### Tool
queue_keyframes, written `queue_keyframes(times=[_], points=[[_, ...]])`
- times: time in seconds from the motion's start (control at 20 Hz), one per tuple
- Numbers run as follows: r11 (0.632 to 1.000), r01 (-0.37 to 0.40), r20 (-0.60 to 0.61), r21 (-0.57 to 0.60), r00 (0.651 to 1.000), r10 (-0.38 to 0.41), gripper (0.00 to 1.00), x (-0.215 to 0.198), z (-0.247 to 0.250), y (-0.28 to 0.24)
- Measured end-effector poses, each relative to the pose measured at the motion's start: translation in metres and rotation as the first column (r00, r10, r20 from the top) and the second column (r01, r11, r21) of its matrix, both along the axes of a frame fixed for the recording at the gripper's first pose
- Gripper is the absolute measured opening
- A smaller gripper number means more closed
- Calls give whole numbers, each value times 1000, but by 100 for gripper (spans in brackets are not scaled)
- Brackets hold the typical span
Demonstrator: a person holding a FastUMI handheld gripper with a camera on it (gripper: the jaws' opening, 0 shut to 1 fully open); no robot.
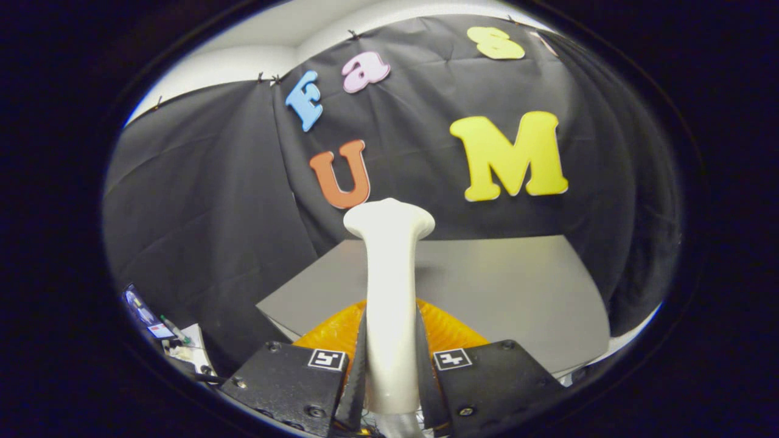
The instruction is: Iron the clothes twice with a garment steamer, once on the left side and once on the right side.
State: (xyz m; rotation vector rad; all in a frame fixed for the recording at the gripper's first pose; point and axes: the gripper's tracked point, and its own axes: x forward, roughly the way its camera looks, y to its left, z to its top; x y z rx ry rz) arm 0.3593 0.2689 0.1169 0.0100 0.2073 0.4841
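Gripping garment steamer [389,292], pointing straight ahead

No readable wording, brand or number can be made out on the things in view. Two small square black-and-white coded markers [327,359] are fixed on the gripper's [391,371] body, one by each finger; their patterns are not legible as text. A small screen [141,311] beside the grey worktop [517,292] is too blurred to be made out.

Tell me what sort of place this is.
Likely a staged recording booth, not a home: black cloth wall, a bare grey table with an orange garment, and the claw shut on a white steamer.
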Motion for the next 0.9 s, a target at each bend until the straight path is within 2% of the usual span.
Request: queue_keyframes(times=[0.2, 0.5, 0.7, 0.9], points=[[994, 99, 126, 37, 987, -103, 39, -46, 49, -65], [960, 244, 224, 137, 937, -270, 39, -106, 102, -172], [922, 336, 255, 191, 890, -377, 39, -126, 125, -235], [881, 404, 250, 247, 852, -460, 39, -123, 148, -286]])
